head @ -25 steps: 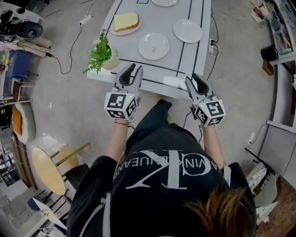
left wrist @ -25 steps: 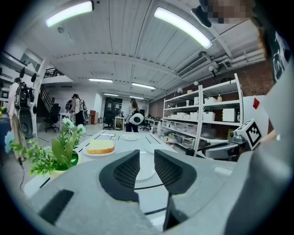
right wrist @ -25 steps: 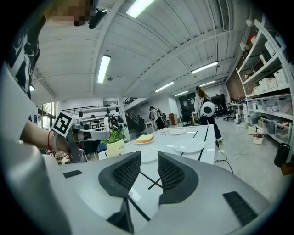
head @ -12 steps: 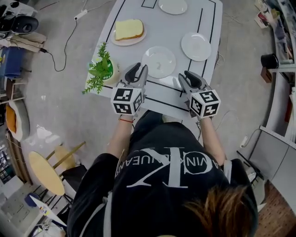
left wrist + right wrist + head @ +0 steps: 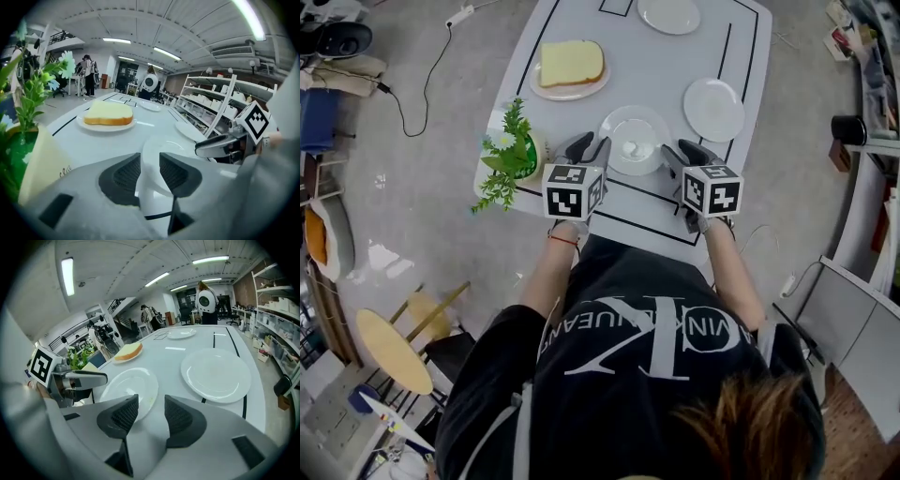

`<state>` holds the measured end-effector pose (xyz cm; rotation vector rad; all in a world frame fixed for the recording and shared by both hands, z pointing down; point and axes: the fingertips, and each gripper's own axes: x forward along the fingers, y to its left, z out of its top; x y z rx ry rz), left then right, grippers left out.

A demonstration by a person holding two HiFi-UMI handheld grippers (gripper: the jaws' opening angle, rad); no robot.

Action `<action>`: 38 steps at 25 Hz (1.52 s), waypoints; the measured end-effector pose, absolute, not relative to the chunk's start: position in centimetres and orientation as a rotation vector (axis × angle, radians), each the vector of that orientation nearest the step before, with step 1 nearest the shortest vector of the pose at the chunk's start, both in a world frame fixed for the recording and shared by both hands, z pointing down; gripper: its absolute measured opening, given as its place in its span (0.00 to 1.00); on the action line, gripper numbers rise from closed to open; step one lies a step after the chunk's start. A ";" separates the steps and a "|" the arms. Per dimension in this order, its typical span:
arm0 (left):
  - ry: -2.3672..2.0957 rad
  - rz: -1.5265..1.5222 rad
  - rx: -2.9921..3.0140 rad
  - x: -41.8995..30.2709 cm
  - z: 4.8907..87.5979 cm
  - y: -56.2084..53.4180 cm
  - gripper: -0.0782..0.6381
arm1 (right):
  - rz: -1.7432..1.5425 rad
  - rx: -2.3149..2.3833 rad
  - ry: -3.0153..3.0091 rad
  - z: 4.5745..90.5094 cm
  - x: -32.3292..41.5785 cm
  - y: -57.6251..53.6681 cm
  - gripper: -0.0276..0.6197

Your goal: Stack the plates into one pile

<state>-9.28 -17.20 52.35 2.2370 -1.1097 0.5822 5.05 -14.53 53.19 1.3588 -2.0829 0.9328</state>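
Here, the jaws of the left gripper (image 5: pixel 150 164) are seen apart, having just been opening. The rim of the nearest plate (image 5: pixel 635 138) shows through their gap, but neither pad is pressed on it. The jaws of the right gripper (image 5: pixel 151 408) are likewise spread, also just opened, with only bare table (image 5: pixel 647 56) between them and the same plate just to the left of the gap. From the head view, this plate is flanked by the two grippers, one at each side of its rim, close to the table's near edge and about midway along it. The step in hand is judged to be the approach to the first pickup, with nothing yet lifted. Next, one pair of jaws would need to be slid over the rim and closed on it, so that the plate can be carried to the second plate (image 5: pixel 713 110) toward the right edge. Being round, the plate has no long axis; it lies flat, face up. A third plate (image 5: pixel 668 13) sits by the far edge, and a bread plate (image 5: pixel 546 89) sits toward the left edge.
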 end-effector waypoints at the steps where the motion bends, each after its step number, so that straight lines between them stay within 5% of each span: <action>1: -1.097 0.594 2.228 -9.2 52.6 -17.5 0.30 | 0.931 1.356 -2.067 53.5 4.9 -14.8 0.32; 8: -0.996 0.701 2.147 -8.8 54.4 -17.4 0.36 | 0.829 1.311 -2.001 54.4 4.0 -14.9 0.37; 22: -1.090 0.576 1.985 -8.5 54.5 -17.6 0.22 | 0.910 1.343 -2.078 54.2 4.4 -16.0 0.22; 38: -1.042 0.523 2.050 1.0 51.7 -19.9 0.20 | 0.951 1.549 -2.155 50.3 14.6 -18.5 0.14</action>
